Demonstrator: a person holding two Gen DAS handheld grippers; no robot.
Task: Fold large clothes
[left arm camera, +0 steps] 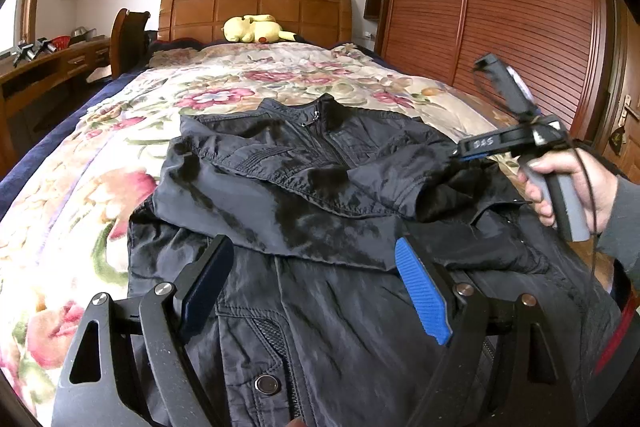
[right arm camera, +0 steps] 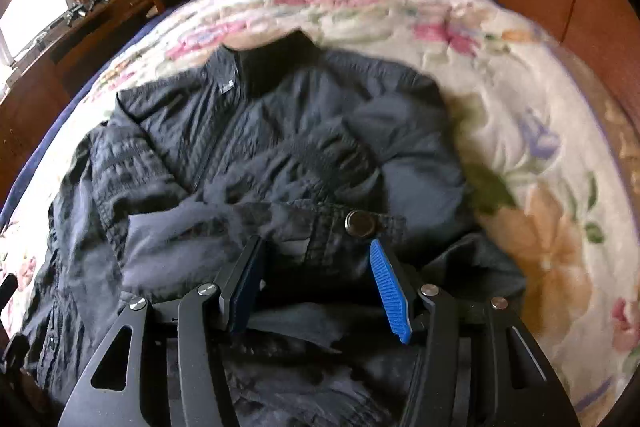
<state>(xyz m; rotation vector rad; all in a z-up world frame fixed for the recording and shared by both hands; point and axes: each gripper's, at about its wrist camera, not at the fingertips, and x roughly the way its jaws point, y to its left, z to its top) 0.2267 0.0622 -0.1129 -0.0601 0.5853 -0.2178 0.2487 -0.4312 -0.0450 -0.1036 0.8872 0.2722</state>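
Observation:
A black jacket (left arm camera: 320, 187) lies face up on the bed, collar (left arm camera: 320, 107) toward the headboard, one sleeve folded across its chest. My left gripper (left arm camera: 312, 243) hovers open over the jacket's lower front, nothing between its fingers. In the left wrist view my right gripper (left arm camera: 458, 154) reaches in from the right over the jacket's edge, held by a hand (left arm camera: 560, 183). In the right wrist view the jacket (right arm camera: 280, 131) fills the middle. My right gripper (right arm camera: 315, 241) stands open just short of a cuff with a metal snap button (right arm camera: 360, 223); the pads press on nothing.
A floral quilt (left arm camera: 120, 155) covers the bed. A yellow plush toy (left arm camera: 252, 29) lies by the wooden headboard (left arm camera: 256, 11). A slatted wooden wardrobe (left arm camera: 500, 7) stands at the right. A desk (left arm camera: 48, 63) and a chair (left arm camera: 128, 39) are at the left.

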